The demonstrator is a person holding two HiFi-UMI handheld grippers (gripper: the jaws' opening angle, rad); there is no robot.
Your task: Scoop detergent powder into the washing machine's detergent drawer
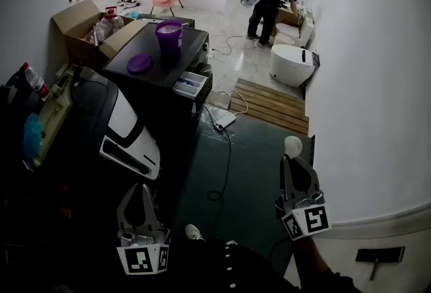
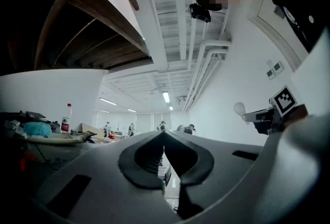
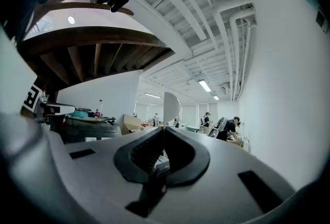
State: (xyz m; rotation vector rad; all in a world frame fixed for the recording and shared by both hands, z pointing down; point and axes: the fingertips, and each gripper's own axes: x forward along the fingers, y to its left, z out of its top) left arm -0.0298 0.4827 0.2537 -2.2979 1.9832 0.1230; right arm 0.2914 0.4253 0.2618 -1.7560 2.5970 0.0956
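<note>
At lower left in the head view, the left gripper [image 1: 138, 196] hangs over the dark floor with its grey jaws brought together tip to tip and nothing between them (its own view [image 2: 164, 135] shows the same). Up and to the right stands the black box-shaped washing machine [image 1: 194, 42]. A round purple lid [image 1: 139, 64] lies flat on its top, with an open purple plastic tub [image 1: 169, 36] upright just behind it. The machine's white detergent drawer [image 1: 190, 83] is pulled out at the front right corner. Further right lies a slatted wooden platform [image 1: 269, 104]. At lower right, well apart from the drawer, the right gripper [image 1: 295, 162] is clamped on the handle of a white plastic spoon [image 1: 293, 145], whose bowl rises above the closed jaw tips [image 3: 171, 107].
</note>
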